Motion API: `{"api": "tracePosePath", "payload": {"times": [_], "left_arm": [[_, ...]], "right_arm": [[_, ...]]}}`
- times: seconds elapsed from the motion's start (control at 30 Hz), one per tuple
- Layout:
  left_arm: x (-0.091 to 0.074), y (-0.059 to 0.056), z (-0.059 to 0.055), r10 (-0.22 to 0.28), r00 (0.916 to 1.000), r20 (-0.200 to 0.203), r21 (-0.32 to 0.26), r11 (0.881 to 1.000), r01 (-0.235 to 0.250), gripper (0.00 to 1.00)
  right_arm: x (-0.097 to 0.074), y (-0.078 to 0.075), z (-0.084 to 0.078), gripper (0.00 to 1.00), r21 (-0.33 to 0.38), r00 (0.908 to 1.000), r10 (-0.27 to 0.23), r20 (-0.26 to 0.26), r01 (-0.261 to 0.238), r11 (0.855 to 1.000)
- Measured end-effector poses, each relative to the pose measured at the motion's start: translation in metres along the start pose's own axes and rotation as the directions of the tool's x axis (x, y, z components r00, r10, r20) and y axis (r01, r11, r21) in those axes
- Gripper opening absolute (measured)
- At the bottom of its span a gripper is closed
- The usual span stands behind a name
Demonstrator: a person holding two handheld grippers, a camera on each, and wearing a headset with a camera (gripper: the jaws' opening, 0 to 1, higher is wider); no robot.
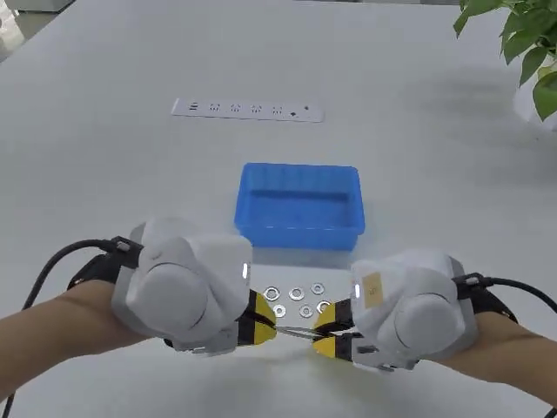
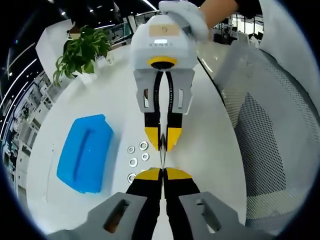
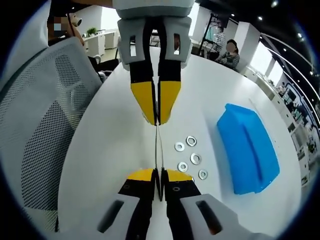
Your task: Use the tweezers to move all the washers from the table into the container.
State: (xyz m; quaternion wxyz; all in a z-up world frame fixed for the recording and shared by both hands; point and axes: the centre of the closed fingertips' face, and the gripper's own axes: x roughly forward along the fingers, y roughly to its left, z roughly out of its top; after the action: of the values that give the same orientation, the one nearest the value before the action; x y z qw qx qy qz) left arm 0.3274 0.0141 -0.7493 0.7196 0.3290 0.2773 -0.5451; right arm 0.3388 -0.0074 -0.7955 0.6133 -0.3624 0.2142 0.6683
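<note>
Thin metal tweezers (image 1: 296,332) span the gap between my two grippers, which face each other tip to tip just above the table. My left gripper (image 1: 264,319) is shut on one end and my right gripper (image 1: 327,335) is shut on the other. In the left gripper view my left gripper (image 2: 162,173) meets the tweezers (image 2: 162,157) below the right gripper (image 2: 164,141). The right gripper view has my right gripper (image 3: 159,174), the tweezers (image 3: 157,147) and the left gripper (image 3: 157,118). Several washers (image 1: 296,300) (image 2: 137,155) (image 3: 191,155) lie flat beside the tweezers. A blue container (image 1: 298,205) (image 2: 85,152) (image 3: 250,147) stands just beyond them.
A white power strip (image 1: 248,110) lies farther back on the white table (image 1: 104,157). A leafy plant (image 1: 522,43) stands at the far right corner. A mesh chair (image 2: 270,140) (image 3: 45,125) sits at the table's near edge.
</note>
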Motion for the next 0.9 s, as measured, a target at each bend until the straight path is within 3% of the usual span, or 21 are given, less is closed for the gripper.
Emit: {"api": "tracePosePath", "payload": {"times": [0.3, 0.53, 0.7, 0.9], "left_arm": [[-0.003, -0.003, 0.042, 0.009, 0.9967, 0.08, 0.036, 0.999, -0.012, 0.04], [0.012, -0.007, 0.08, -0.009, 0.9879, 0.155, 0.062, 0.998, -0.001, 0.04], [0.022, -0.006, 0.092, -0.019, 0.9807, 0.195, 0.06, 0.998, 0.007, 0.04], [0.025, -0.003, 0.096, -0.021, 0.9703, 0.241, 0.028, 0.999, 0.014, 0.05]], "right_arm": [[-0.013, 0.001, 0.001, 0.08, 0.018, 0.9954, -0.056, 0.078, 0.054, 0.998], [-0.024, 0.001, -0.007, 0.08, 0.021, 0.9923, -0.076, 0.098, 0.074, 0.997], [-0.027, 0.0, -0.012, 0.08, 0.029, 0.9912, -0.084, 0.103, 0.082, 0.996], [-0.03, -0.001, -0.014, 0.08, 0.047, 0.9902, -0.083, 0.112, 0.078, 0.996]]}}
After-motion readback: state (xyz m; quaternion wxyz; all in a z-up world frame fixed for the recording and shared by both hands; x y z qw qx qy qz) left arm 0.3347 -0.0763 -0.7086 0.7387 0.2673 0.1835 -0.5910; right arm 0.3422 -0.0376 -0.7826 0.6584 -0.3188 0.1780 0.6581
